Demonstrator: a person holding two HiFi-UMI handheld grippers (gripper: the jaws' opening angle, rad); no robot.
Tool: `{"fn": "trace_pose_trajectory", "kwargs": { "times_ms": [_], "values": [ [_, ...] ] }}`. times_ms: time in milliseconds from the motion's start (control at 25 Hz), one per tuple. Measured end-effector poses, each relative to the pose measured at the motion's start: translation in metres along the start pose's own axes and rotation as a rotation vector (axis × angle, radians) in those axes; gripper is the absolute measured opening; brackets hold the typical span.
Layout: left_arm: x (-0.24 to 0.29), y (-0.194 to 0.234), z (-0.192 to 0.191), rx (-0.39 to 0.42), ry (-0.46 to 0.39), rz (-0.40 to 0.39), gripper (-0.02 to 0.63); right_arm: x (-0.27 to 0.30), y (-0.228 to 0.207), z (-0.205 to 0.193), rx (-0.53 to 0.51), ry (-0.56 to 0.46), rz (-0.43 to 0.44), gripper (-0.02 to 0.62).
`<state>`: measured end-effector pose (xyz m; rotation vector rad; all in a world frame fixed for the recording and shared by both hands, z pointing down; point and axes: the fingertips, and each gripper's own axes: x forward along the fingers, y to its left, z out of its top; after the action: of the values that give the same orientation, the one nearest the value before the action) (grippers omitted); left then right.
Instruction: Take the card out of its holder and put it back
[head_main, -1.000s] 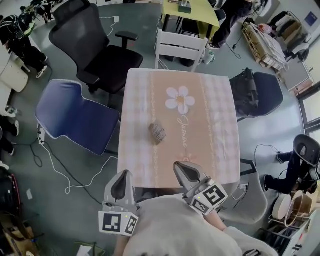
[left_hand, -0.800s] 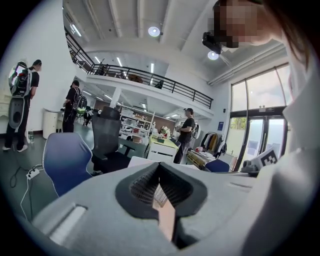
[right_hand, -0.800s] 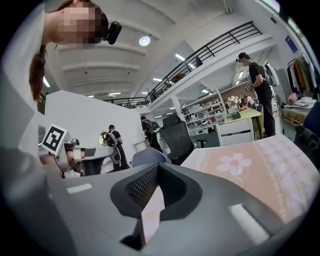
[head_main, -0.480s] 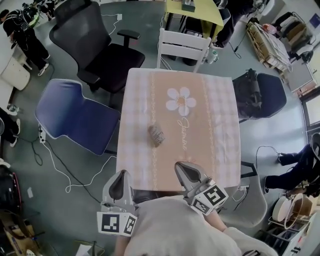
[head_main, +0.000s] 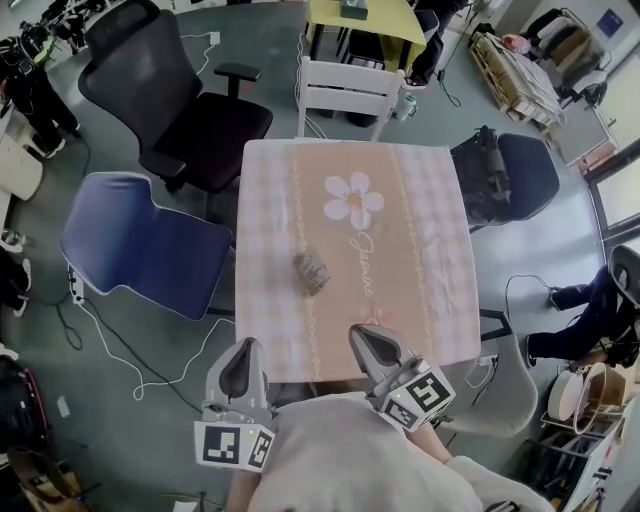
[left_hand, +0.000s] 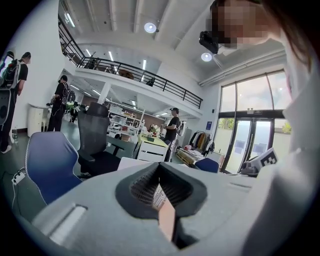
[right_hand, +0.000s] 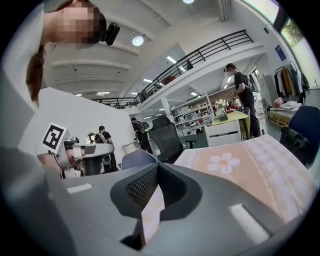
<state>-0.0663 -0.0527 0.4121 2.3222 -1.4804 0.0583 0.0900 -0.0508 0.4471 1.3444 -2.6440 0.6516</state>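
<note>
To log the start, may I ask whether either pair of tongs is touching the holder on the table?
No, the holder lies mid-table, apart from the left tongs and the right tongs.

The card holder (head_main: 311, 272) lies on the table (head_main: 430, 290) (slightly left of centre); a chair (head_main: 140, 245) stands at frame left, beside it.

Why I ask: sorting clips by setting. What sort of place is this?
Likely a large open-plan office or lab hall: a black swivel chair and blue chair stand round a cloth-covered table, a railed mezzanine runs overhead, and tall glass doors let in daylight.
</note>
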Motion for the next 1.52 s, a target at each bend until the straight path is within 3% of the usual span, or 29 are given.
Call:
{"fn": "trace_pose_trajectory", "kwargs": {
  "times_ms": [560,1520],
  "values": [
    [-0.027,0.024,-0.005,0.015,0.011,-0.077,0.0,0.001,0.039,-0.017,0.008,-0.024,-0.07,-0.002],
    [-0.026,0.005,0.006,0.03,-0.029,-0.032,0.0,-0.004,0.024,0.007,-0.035,-0.074,-0.031,-0.002]
  ]
}}
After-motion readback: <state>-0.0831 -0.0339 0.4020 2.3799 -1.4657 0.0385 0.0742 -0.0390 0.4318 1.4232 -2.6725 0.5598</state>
